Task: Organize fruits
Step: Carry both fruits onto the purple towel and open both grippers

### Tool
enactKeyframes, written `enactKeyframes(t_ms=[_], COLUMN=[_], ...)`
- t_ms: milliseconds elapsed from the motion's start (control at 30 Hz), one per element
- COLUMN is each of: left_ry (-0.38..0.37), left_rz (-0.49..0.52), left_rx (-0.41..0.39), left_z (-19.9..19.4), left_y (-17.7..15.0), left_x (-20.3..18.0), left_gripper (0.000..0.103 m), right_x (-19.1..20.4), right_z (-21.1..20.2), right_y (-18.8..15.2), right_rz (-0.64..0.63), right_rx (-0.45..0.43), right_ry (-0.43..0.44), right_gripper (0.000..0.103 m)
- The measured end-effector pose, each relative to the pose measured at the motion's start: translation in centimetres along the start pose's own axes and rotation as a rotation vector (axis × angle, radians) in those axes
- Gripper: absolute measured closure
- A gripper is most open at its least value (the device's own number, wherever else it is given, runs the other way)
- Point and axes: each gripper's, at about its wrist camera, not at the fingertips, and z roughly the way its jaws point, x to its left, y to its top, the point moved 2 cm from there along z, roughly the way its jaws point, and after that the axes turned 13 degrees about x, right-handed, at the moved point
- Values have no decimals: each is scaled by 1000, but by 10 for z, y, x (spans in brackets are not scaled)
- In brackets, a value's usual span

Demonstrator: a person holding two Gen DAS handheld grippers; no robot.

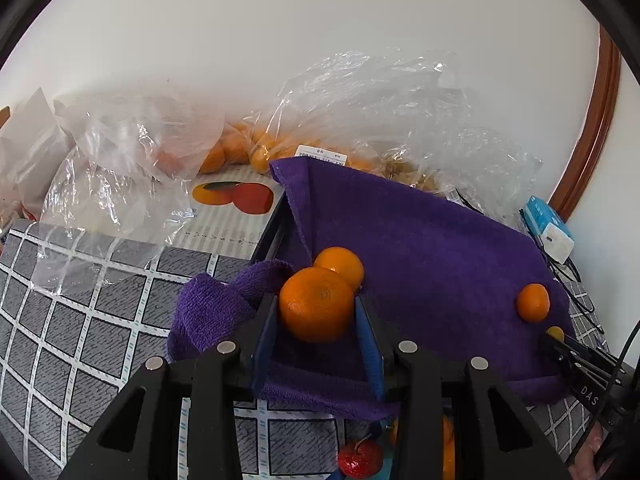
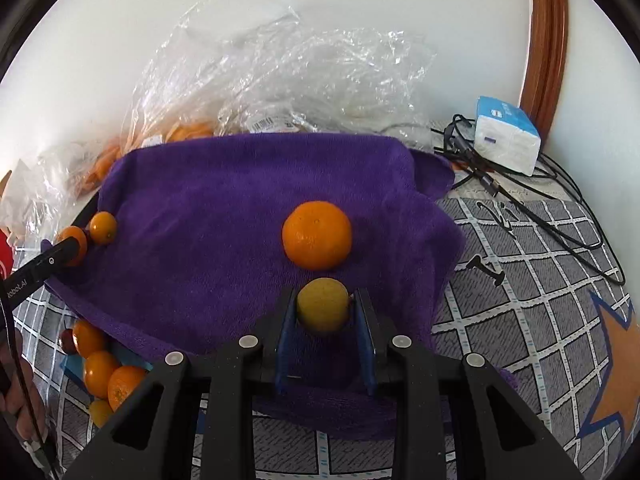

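So both tongs are loaded here. The left tongs (image 1: 316, 312) are pinching a round orange mandarin (image 1: 316, 304) between the blue pads, over the left end of the purple terry towel (image 1: 420, 248) spread on the desk. A second orange mandarin (image 1: 340, 264) sits right behind it, touching it or close to that, so whichever way the left one goes, that neighbour is the thing to not bump.

The right tongs (image 2: 324, 306) are clamped on a small yellowish round fruit (image 2: 322, 304), duller and paler than the rest; can't tell what kind. Straight ahead of it along the fingers, just beyond, lies a bigger bright orange mandarin (image 2: 317, 235), loose on the towel's right half. The right side is clearly the nearer one for that.

Near the front-left edge of the desk, on the grey grid-pattern tablecloth (image 2: 520, 280), there's a cluster of small orange fruits (image 2: 102, 368) on something blue. My guess is that's where things get sorted. Clear plastic bags (image 2: 280, 64) holding more fruit line the back edge.
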Motion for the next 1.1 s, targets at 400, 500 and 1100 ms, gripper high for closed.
enactKeyframes(t_ms=[400, 500, 1100], left_ry=[60, 75, 81], left_rz=[52, 63, 88], left_rx=[-8, -14, -142], left_z=[2, 3, -23], left_y=[-3, -3, -6], left_x=[-10, -13, -24], left_gripper=[66, 66, 46], right_x=[4, 4, 8], right_z=[3, 3, -32], right_y=[-1, -1, -6], right_rz=[-18, -15, 1], right_rx=[2, -2, -133], right_ry=[-11, -8, 1], right_gripper=[74, 72, 40])
